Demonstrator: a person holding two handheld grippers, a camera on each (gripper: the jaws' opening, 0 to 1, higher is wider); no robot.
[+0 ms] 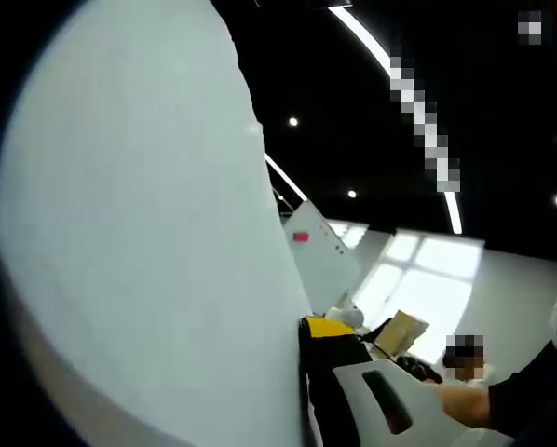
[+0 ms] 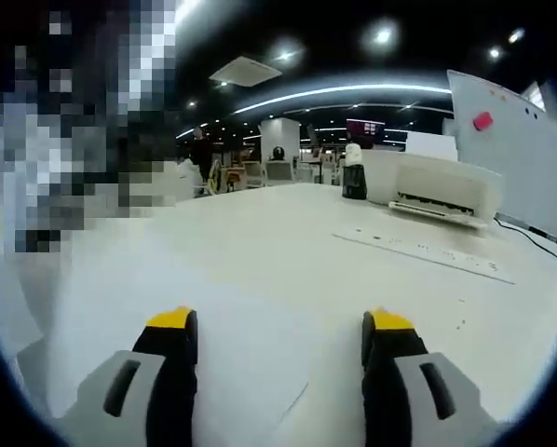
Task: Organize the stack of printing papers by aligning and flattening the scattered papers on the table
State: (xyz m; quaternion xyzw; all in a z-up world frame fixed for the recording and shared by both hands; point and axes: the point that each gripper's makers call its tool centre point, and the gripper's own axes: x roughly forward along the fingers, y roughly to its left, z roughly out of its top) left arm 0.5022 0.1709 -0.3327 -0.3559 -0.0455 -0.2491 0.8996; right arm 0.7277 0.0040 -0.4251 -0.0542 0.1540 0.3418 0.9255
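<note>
My left gripper (image 1: 327,358) holds the paper (image 1: 139,242) raised upright, jaws closed on its edge, my right gripper (image 2: 278,349) is open and empty over the table (image 2: 288,242), so I fear sheets may slip out.

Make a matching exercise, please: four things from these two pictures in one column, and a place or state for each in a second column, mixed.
Things:
1. paper
2. printer
3. right gripper
4. whiteboard

Descriptions:
A. open, over the table
B. bears a pink magnet
C. white box at the table's far side
D. large sheet close before the left gripper's camera

Pairs: 1-D, 2-C, 3-A, 4-B
</note>
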